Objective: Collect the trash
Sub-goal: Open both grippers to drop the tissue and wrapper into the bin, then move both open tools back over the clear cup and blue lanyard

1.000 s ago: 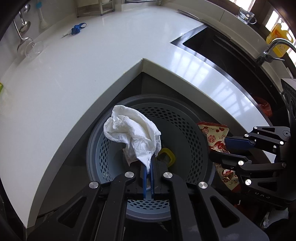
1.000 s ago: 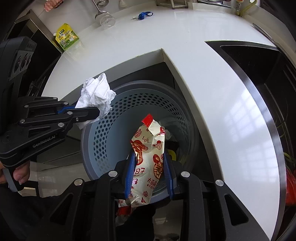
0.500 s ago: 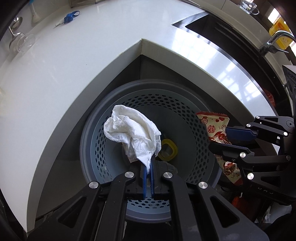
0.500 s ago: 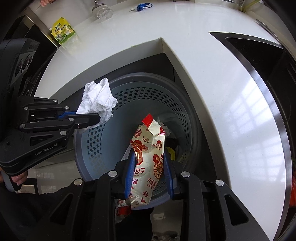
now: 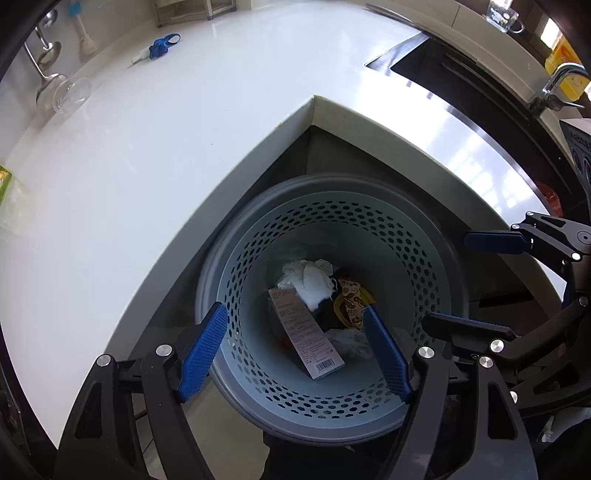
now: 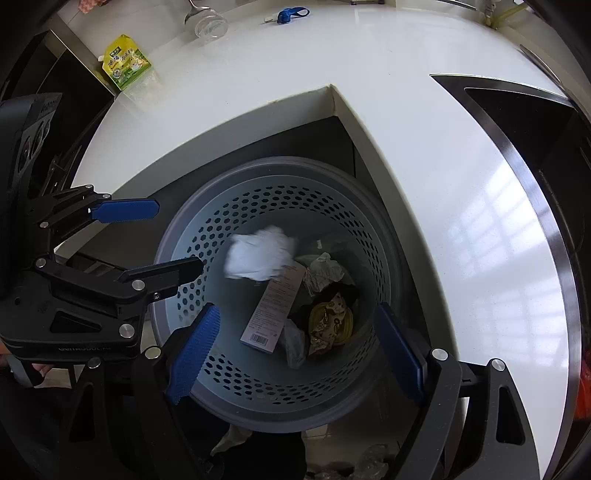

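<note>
While both the left gripper and right gripper have just spread empty jaws over the perforated grey-blue plastic bin, the crumpled white tissue lies inside; lift straight up, clear of its rim.

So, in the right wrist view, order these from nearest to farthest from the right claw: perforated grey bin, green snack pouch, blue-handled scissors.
1. Perforated grey bin, directly below the right claw.
2. Green snack pouch, far-left counter edge.
3. Blue-handled scissors, back of the counter.
</note>
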`<state>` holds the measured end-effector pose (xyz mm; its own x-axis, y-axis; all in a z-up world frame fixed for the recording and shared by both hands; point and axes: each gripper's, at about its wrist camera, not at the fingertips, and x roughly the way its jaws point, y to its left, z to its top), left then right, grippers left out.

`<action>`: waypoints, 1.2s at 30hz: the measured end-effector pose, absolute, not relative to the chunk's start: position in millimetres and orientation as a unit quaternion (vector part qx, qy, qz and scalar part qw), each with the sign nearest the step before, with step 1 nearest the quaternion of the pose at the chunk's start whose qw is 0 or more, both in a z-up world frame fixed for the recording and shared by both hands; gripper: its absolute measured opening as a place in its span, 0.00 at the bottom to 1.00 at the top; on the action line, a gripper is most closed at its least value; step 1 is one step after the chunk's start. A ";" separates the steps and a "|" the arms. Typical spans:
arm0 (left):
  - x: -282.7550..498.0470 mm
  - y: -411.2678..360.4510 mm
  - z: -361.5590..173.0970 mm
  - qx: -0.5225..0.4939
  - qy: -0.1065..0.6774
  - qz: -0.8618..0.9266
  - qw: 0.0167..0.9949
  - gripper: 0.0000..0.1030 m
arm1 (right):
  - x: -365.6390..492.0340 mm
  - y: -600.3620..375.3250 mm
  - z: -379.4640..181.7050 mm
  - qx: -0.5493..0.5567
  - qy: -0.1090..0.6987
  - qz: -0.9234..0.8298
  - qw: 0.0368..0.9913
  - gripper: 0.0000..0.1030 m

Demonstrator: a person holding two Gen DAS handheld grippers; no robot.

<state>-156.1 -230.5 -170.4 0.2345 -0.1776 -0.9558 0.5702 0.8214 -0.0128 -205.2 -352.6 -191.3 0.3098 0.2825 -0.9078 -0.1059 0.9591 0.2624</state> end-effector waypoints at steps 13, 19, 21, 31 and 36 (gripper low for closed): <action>-131.7 -193.8 -108.9 0.123 0.521 -0.227 0.814 0.83 | -178.9 -337.8 -129.7 0.091 0.535 0.061 0.838 0.86; -110.8 -172.0 -79.3 0.098 0.494 -0.212 0.837 0.83 | -167.0 -320.8 -91.5 0.019 0.471 0.058 0.880 0.86; -105.3 -166.0 -68.9 0.093 0.484 -0.208 0.845 0.83 | -162.8 -318.6 -79.0 0.017 0.443 0.052 0.895 0.86; -73.6 -129.4 -31.8 0.068 0.449 -0.186 0.871 0.84 | -119.1 -318.4 -42.2 0.047 0.374 0.039 0.926 0.86; -50.1 -113.0 -29.3 0.063 0.448 -0.171 0.875 0.84 | -88.6 -308.0 -34.0 0.055 0.361 0.055 0.929 0.86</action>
<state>-50.1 -113.0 -29.3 0.5395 -0.2420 -0.8065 0.3556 0.9337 -0.0423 -88.6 -308.0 -34.0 0.7332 0.1416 -0.6651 -0.0627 0.9880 0.1412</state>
